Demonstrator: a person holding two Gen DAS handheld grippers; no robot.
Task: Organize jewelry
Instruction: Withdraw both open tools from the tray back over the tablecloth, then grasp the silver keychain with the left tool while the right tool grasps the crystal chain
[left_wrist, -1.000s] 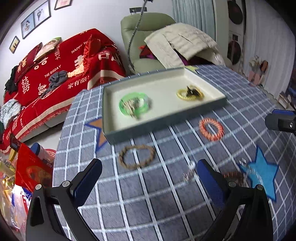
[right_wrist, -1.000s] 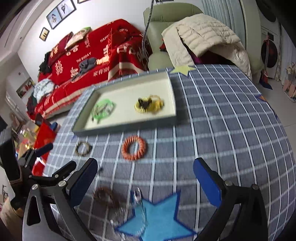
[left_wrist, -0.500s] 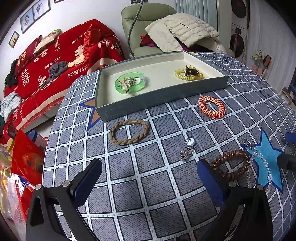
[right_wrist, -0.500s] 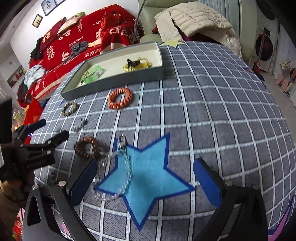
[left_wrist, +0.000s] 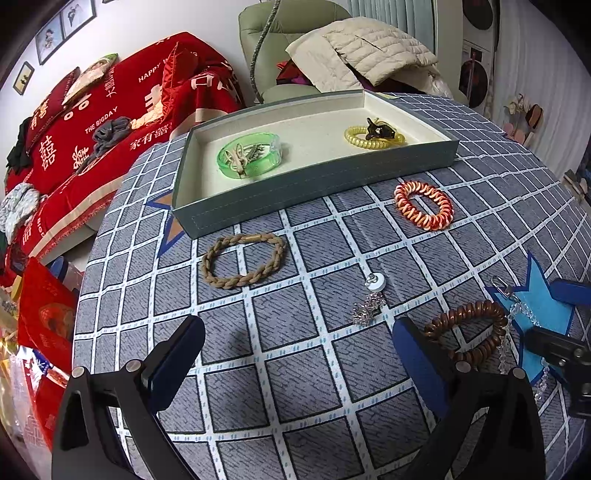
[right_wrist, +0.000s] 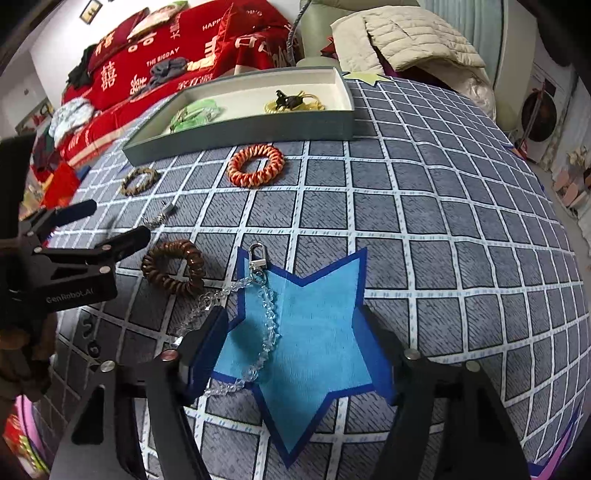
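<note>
A grey tray (left_wrist: 314, 192) (right_wrist: 240, 134) holds a green bangle (left_wrist: 249, 155) and a yellow coil tie with a dark clip (left_wrist: 375, 136). On the cloth lie a tan braided bracelet (left_wrist: 243, 264), an orange coil tie (left_wrist: 423, 205) (right_wrist: 255, 165), a small silver charm (left_wrist: 369, 302), a brown coil tie (left_wrist: 469, 332) (right_wrist: 173, 266) and a clear bead chain (right_wrist: 258, 314). My left gripper (left_wrist: 295, 354) is open and empty, just short of the charm. My right gripper (right_wrist: 291, 343) is open, low over the bead chain on the blue star (right_wrist: 317, 332).
The round table has a grey checked cloth (left_wrist: 295, 387). A red sofa (left_wrist: 110, 110) and a green armchair with a beige jacket (left_wrist: 354, 48) stand behind it. Red bags (left_wrist: 40, 317) sit on the floor at the left.
Both grippers have dropped lower and closer to the cloth. The right gripper moved down over the blue star and bead chain. No jewelry has moved.
</note>
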